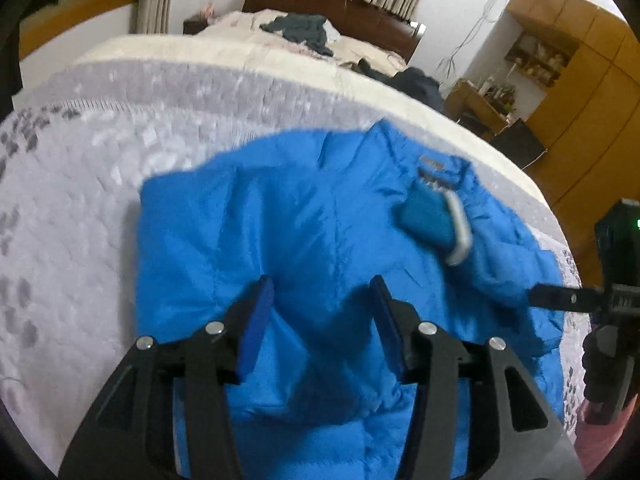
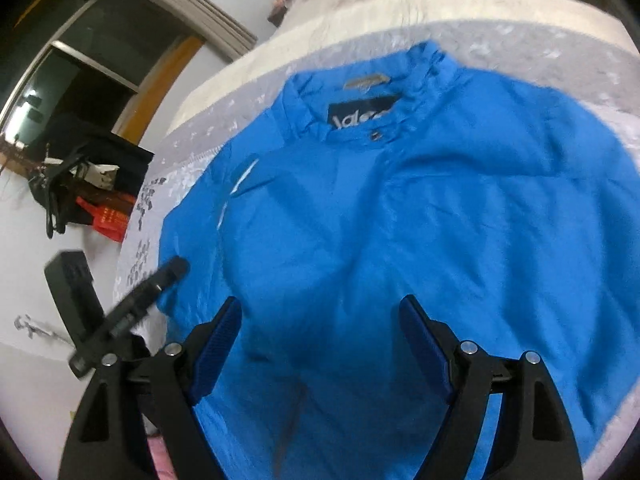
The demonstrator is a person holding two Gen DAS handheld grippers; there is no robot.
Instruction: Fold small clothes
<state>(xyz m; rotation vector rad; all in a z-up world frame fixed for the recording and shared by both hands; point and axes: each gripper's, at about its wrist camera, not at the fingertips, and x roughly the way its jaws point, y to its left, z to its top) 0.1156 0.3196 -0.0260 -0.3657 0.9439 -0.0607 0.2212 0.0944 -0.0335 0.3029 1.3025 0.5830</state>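
A bright blue padded jacket (image 1: 304,232) lies spread on a pale grey patterned bedspread (image 1: 88,184). A sleeve with a white-trimmed cuff (image 1: 436,224) is folded in over its body. In the right wrist view the jacket (image 2: 420,208) shows its collar and dark label (image 2: 362,114) at the far end. My left gripper (image 1: 322,292) hovers open over the jacket's near part, nothing between its fingers. My right gripper (image 2: 320,312) is open too, above the jacket's lower half. Each gripper shows at the edge of the other's view: the right one (image 1: 560,298), the left one (image 2: 160,280).
The bed runs back to a dark wooden headboard (image 1: 332,0) with dark clothes (image 1: 304,28) heaped near the pillows. Wooden cabinets and shelves (image 1: 560,72) stand at the right. Beside the bed, a dark bag and a red basket (image 2: 108,216) sit on the floor.
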